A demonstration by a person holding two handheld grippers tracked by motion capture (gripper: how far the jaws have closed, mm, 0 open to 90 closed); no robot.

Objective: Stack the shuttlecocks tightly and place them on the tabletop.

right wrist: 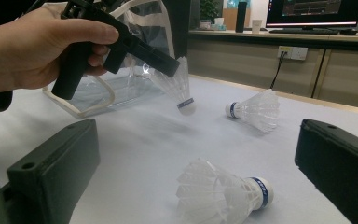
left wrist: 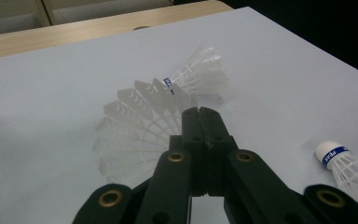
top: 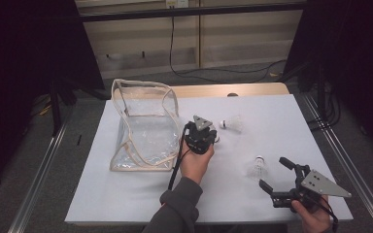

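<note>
The left tool [top: 212, 137] is clamped on the feathered skirt of a white shuttlecock [left wrist: 140, 126]. In the left gripper view its two black jaws meet tightly over the feather rim, and in the right gripper view the shuttlecock [right wrist: 177, 88] hangs from the tool [right wrist: 170, 65] cork down, clear of the surface [top: 272, 126]. The person's left hand [top: 195, 162] grips the tool's handle near the middle of the white surface, just beside the right edge of a clear plastic bag [top: 143, 126] with cream piping — the bag stands with its mouth open upward.

The right tool [top: 278, 174] sits at the near right corner, held in the right hand [top: 315, 218], its jaws spread wide with nothing between them. In the right gripper view the jaws frame a second shuttlecock [right wrist: 223, 193] that lies on its side on the surface, cork toward the right of that view; in the high view this one [top: 258, 167] lies just ahead of the open jaws, apart from them.

A third shuttlecock [top: 232, 124] lies on its side farther back, just to the right of the left tool — its cork points toward that tool in the high view. Behind the white sheet a strip of bare wood [top: 233, 90] shows at the far edge of the surface.
</note>
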